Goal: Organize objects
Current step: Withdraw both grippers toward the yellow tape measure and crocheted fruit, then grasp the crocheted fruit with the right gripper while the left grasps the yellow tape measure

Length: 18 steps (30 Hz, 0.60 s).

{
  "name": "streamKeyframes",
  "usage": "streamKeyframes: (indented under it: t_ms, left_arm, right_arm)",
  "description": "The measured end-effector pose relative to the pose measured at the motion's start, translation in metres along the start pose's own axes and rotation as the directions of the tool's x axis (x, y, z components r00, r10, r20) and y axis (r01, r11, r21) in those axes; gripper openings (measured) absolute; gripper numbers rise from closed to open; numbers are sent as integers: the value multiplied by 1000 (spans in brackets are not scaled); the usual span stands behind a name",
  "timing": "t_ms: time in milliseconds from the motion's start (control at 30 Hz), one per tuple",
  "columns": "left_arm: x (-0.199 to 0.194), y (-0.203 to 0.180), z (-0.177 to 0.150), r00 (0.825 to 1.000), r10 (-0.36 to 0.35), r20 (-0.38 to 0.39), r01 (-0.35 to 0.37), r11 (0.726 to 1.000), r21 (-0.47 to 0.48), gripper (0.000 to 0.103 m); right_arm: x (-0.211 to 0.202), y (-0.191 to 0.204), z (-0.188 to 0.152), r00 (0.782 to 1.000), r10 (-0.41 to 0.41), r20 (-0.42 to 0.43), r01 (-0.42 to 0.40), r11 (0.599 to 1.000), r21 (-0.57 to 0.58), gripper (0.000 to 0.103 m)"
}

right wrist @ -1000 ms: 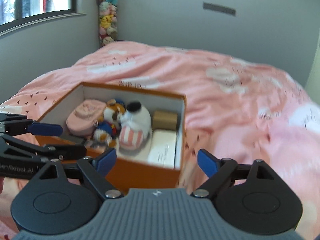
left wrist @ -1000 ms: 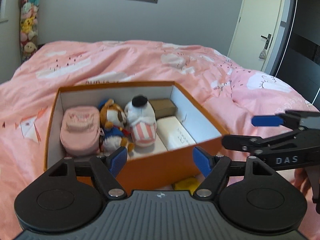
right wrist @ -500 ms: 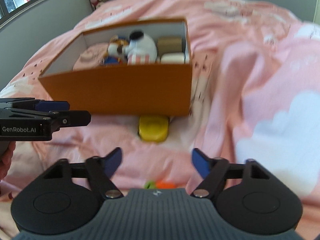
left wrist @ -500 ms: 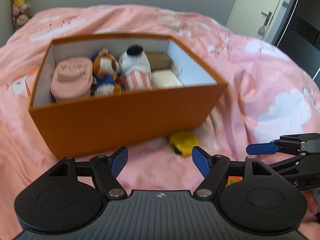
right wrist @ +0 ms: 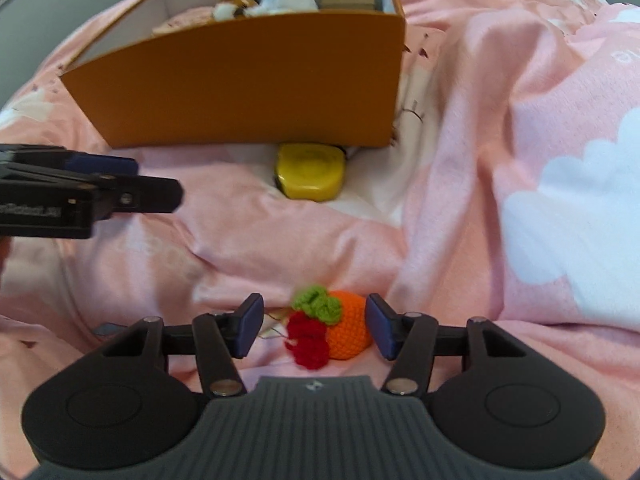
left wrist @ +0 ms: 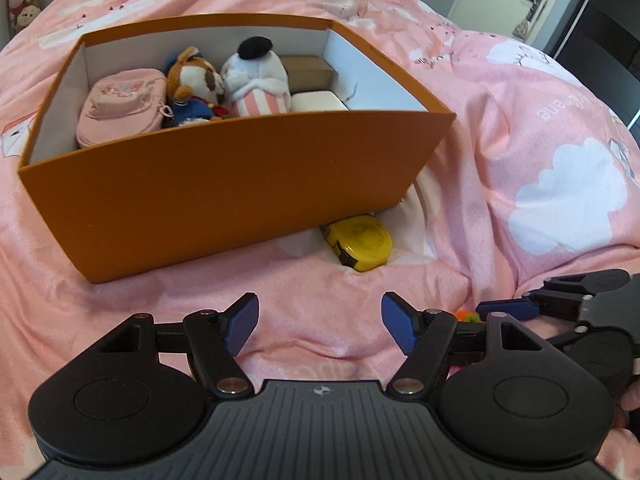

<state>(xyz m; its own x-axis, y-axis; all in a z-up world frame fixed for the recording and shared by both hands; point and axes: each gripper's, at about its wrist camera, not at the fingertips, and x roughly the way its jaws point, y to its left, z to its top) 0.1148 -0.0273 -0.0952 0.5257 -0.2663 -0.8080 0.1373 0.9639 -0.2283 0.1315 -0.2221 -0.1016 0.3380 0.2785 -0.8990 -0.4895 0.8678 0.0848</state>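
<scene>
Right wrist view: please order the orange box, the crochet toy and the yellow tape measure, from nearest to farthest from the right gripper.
1. Crochet toy: between the closing jaws of the right gripper, nearer its right pad, not yet pressed.
2. Yellow tape measure: farther up the pink blanket, just in front of the box.
3. Orange box: farthest, behind the tape measure, holding plush toys.

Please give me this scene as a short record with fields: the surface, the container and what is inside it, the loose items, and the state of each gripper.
surface: pink bedcover
container: orange box, open top
inside box: pink pouch, dog plush, striped plush, brown box, white box
loose items: yellow tape measure touching the box's front; crochet orange toy
left gripper: closing, nothing between the fingers
right gripper: closing around the crochet toy, right pad about touching it, left pad apart
</scene>
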Motion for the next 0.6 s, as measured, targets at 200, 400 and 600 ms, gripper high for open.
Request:
streamKeyframes:
  t_ms: [200,400,600]
  left_arm:
    - [4,-5,0,1000,-28,-5,28,999,18,79]
    - [19,-7,18,997,-70,-12,69,997,-45,79]
    - [54,-17,37,997,-64,-38,59,993,-104,81]
  right_arm:
    - [4,-8,-4,1000,-28,-8,28,1000,12,52]
    - [-21,-13,12,996,-12,90,15,999,-38,51]
    - [-24,-34,34,979,-80,186,98,991,-87,51]
